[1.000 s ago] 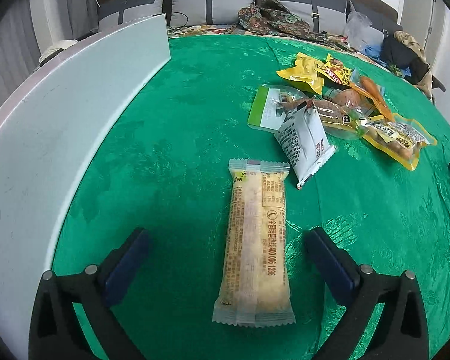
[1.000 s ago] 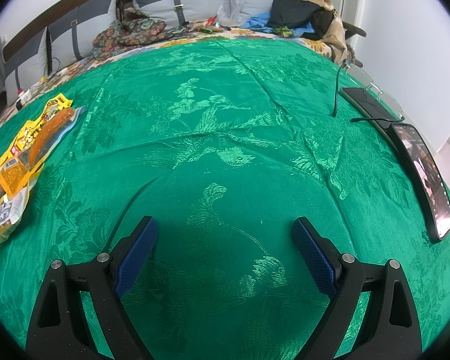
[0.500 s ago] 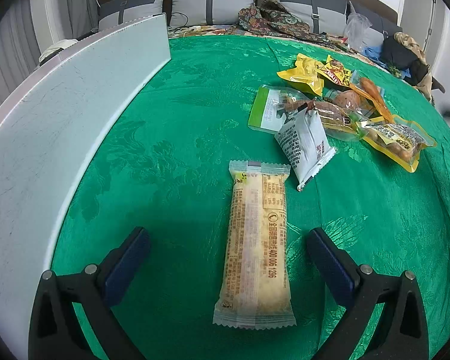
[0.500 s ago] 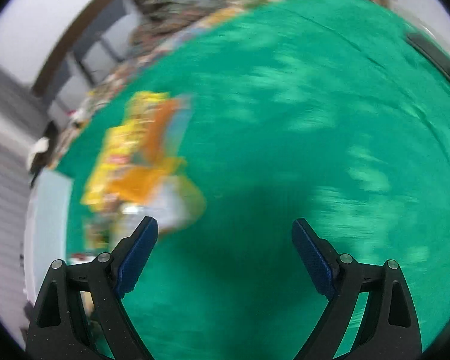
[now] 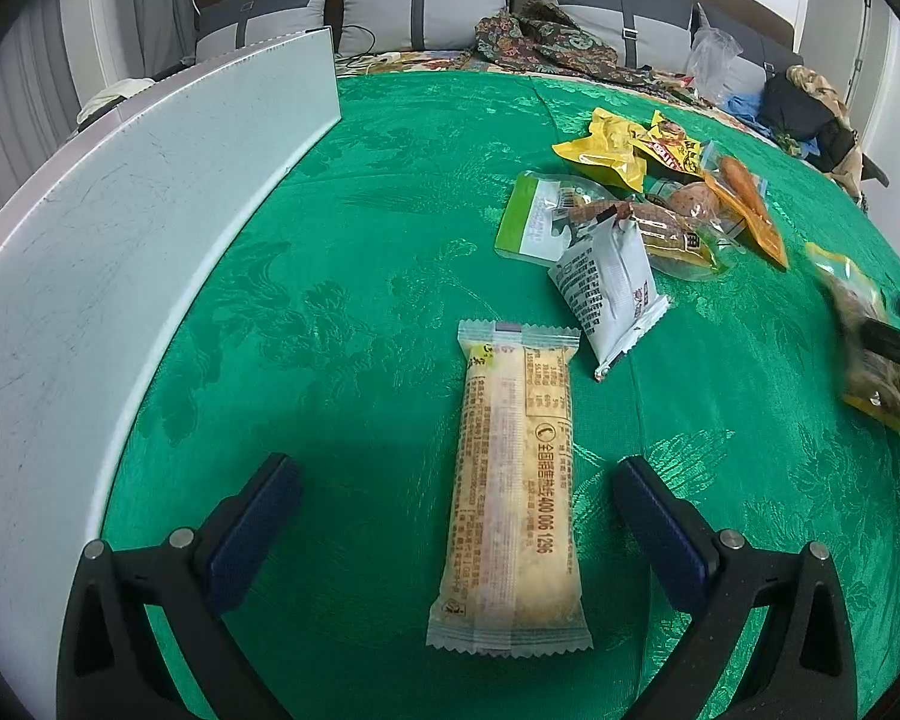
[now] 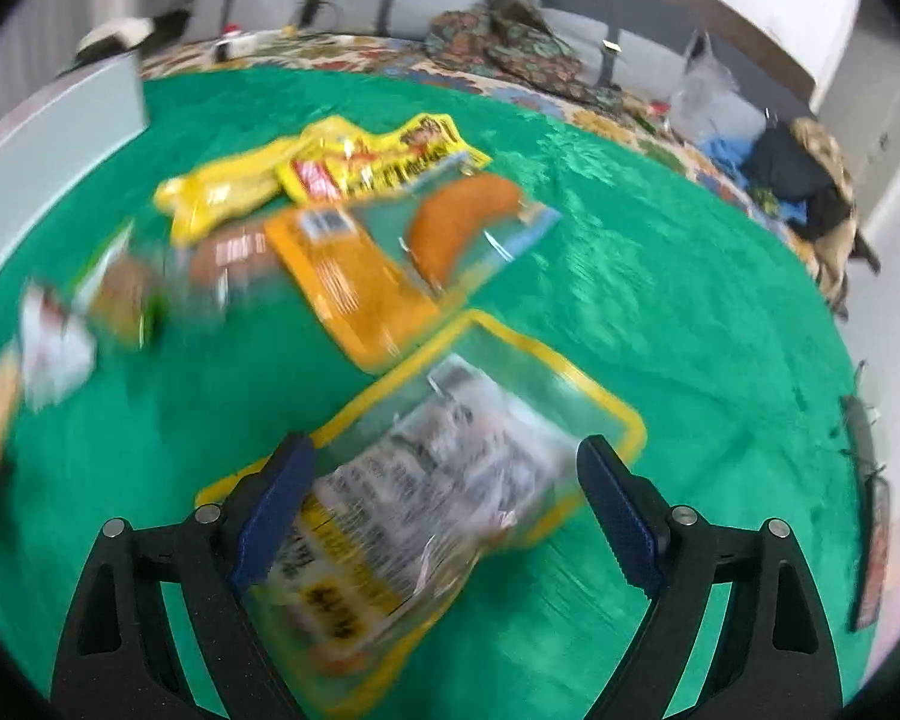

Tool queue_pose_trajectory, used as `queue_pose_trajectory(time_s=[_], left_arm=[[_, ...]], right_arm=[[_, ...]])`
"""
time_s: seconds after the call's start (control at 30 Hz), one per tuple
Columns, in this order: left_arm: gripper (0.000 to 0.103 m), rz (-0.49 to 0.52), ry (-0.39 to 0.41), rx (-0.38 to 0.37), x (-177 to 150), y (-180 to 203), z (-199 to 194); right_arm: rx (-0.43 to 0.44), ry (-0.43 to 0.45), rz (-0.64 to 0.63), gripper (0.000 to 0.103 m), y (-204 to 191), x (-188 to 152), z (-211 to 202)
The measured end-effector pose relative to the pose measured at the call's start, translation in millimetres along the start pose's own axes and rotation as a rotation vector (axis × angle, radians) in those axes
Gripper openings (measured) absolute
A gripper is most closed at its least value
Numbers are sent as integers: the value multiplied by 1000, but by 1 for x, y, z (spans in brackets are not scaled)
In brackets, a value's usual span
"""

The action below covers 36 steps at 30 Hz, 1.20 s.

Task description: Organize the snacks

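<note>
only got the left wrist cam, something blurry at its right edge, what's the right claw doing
Observer: The right claw hangs over a yellow-edged clear packet, which lies between its closing jaws.
Operator: gripped yet
Observer: Not visibly. The pads don't seem to press on it, and it lies on the green cloth.
Operator: anything further right
Observer: A dark flat device lies near the cloth's right edge. It is too blurred to identify.

Left gripper [image 5: 450,516] and right gripper [image 6: 444,510] — identical build. Each has two matte black angular arms with triangular cut-outs near the base, two round silver screw heads on every arm, and a dark blue ribbed pad [image 6: 615,516] lining the inner face of each finger — serrated along its edge.
</note>
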<state>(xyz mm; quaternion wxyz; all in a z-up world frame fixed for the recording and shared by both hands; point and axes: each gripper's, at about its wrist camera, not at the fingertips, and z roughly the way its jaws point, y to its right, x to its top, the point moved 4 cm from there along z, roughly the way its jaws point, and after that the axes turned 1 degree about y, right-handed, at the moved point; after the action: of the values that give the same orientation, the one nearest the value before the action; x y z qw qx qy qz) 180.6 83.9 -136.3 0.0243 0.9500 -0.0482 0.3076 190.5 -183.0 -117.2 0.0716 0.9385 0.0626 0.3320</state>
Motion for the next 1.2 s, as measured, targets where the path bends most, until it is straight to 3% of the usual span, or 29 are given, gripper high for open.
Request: queue_pose_trajectory(time_s=[0.1,0.17,0.27,0.33,0.43,0.5,0.53,0.57,0.63,0.7,0.77,0.83,0.9,0.93,0.97,1.0,1.03,1.13,1.2], left_arm=[[103,1,0,1,-1,0,0],[103,1,0,3,-1,0,0],[103,1,0,3,-1,0,0],[103,2,0,5,-1,0,0],[103,3,0,6,-2,1,0],[103,3,0,5,-2,1,1],[103,3,-1,4,-2,1,1],[103,5,-2,0,-2,1,1],[103,31,-24,-16,-3,0,0],[103,59,-90,-50,-2,-2,-1],[103,28,-119,-90,-2,-4,-4],[103,-6,-134,-132,0,-3,-6],[100,10,-156,-116,1,4,-4],[88,34,-151,-92,2,8,-5],[58,77,-134,-49,2,14,-7],[37,104,-115,-57,3,19,-10],[25,105,-119,-77,4,22,-13],[25,30,-114,-134,-1,13,-22],[25,-81,-97,-186,-6,-3,-36]], right_arm=[[62,65,115,91,45,-18,-38],[121,72,333,92,88,-28,-61],[213,-100,593,93,114,-42,-45],[260,-160,648,93,103,-41,-32],[244,-164,580,92,71,-19,-14],[198,-215,538,92,42,-11,5],[177,-258,518,97,29,-11,18],[87,-266,441,97,12,-3,25],[32,-266,331,96,-6,2,30],[58,-269,322,91,-5,0,29],[66,-260,329,68,9,-5,19],[121,-278,380,66,25,-14,13],[178,-287,421,65,38,-21,6],[248,-276,472,65,45,-26,0],[321,-260,529,65,51,-28,-7],[364,-248,563,65,54,-29,-12],[413,-228,592,65,58,-30,-20],[491,-185,602,65,55,-29,-44],[509,-178,584,65,48,-27,-53]])
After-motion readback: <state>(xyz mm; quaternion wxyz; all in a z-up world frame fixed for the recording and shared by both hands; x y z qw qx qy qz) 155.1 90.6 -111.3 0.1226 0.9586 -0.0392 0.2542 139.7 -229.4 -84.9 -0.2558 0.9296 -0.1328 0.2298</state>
